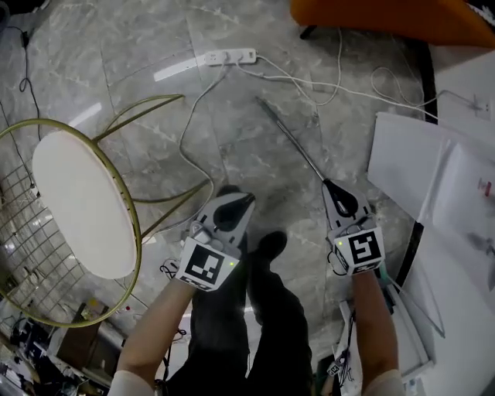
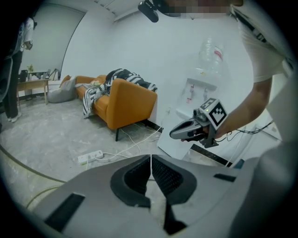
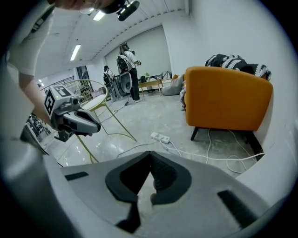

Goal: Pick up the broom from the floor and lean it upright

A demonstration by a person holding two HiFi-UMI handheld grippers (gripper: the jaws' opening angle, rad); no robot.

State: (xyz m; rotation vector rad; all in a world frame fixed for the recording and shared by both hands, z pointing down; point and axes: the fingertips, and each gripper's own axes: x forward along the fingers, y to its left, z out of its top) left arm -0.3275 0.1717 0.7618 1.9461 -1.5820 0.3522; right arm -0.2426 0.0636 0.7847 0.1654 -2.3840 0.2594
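Note:
A thin metal pole (image 1: 290, 139), apparently the broom's handle, lies slanted on the marble floor in the head view. Its near end runs under my right gripper's tip; the broom's head is hidden. My right gripper (image 1: 331, 186) hangs above that end with its jaws shut and nothing between them, which the right gripper view (image 3: 150, 158) also shows. My left gripper (image 1: 249, 199) is a little to the left, over bare floor beside the person's dark shoes. Its jaws meet in a closed line (image 2: 151, 160) and hold nothing. Neither gripper view shows the pole.
A gold wire chair (image 1: 131, 224) with a white cushion stands at the left. A white power strip (image 1: 226, 56) and loose cables (image 1: 309, 85) lie on the floor beyond the pole. An orange armchair (image 1: 387, 19) is at the far right. White boards (image 1: 433, 178) lie to the right.

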